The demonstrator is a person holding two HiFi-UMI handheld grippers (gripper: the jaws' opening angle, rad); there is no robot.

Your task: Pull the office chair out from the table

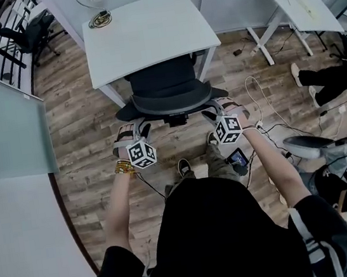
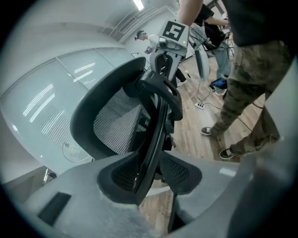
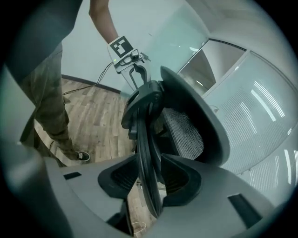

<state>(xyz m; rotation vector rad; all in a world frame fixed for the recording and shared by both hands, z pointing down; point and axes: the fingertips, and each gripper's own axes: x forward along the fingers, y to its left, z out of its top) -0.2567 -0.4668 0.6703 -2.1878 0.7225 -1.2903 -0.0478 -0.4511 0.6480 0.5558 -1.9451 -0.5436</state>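
A black mesh-backed office chair (image 1: 165, 81) stands tucked under the white table (image 1: 146, 33). My left gripper (image 1: 134, 131) is at the left edge of the chair's back and my right gripper (image 1: 220, 107) at its right edge. In the left gripper view the black rim of the chair back (image 2: 156, 135) runs between the open jaws of my left gripper (image 2: 151, 173), with a gap beside it. In the right gripper view the same kind of rim (image 3: 146, 158) passes between the spread jaws of my right gripper (image 3: 151, 179). Neither gripper presses on it.
A second white table (image 1: 299, 5) stands at the back right, with a seated person's legs (image 1: 325, 78) beside it. Cables (image 1: 266, 115) and a small device (image 1: 237, 156) lie on the wood floor to my right. A glass partition (image 1: 4, 120) runs along the left.
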